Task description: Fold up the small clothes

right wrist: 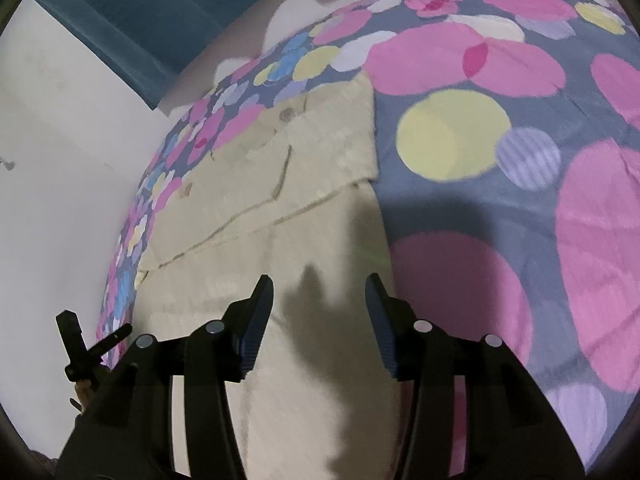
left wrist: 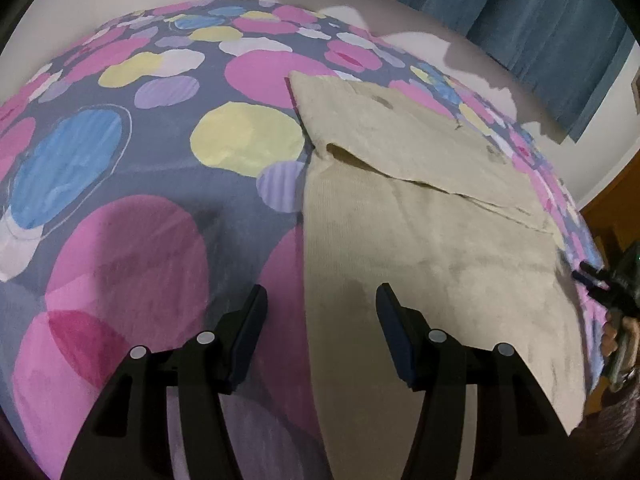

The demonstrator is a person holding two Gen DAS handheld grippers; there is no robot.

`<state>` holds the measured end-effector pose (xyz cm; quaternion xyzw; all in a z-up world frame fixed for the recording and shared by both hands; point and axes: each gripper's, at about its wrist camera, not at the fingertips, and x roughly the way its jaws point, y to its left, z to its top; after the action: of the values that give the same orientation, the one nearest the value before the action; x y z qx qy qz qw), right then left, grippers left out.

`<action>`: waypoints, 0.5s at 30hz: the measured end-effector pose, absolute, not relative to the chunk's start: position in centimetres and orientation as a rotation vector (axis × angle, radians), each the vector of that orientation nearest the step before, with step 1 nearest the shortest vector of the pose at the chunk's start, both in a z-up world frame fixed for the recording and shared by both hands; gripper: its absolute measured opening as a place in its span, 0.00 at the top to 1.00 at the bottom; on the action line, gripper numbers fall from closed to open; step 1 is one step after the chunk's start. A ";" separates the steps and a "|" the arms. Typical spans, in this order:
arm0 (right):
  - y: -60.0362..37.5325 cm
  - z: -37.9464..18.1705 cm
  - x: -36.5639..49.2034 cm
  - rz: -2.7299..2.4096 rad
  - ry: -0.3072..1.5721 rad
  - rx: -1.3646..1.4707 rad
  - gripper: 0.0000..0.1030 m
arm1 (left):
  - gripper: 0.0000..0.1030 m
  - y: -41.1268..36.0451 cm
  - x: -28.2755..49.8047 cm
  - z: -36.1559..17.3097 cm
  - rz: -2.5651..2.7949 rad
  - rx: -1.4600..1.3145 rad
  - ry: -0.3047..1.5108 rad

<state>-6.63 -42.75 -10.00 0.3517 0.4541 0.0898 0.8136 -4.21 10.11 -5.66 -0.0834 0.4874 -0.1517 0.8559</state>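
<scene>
Fingers [left wrist: 256, 312] of both grippers spread apart, empty, above beige garment [left wrist: 420, 240] folded flat on spotted bedspread [left wrist: 120, 160]

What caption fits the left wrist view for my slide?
Open left gripper hovering over the near edge of a partly folded beige garment on a polka-dot bedspread.

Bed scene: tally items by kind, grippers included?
Beige garment: 1
Bedspread with coloured dots: 1
Teal curtain: 1
Grippers: 2, the left gripper and the right gripper, both open and empty
Total: 5
</scene>
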 end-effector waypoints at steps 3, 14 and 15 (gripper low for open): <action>-43.1 -10.5 -6.9 0.193 0.968 0.769 0.53 | 0.44 10.6 -3.2 -5.4 -0.319 -0.216 1.012; -44.0 -12.2 -6.0 0.162 0.974 0.802 0.51 | 0.40 10.9 7.3 -7.2 -0.349 -0.403 1.000; -44.0 -12.2 -6.0 0.161 0.972 0.806 0.50 | 0.41 10.8 8.1 -7.5 -0.341 -0.403 1.005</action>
<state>-5.98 -44.04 -12.22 0.3762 0.4538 0.0754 0.8043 8.06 10.81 -7.47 -0.1909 0.4760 -0.1617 0.8431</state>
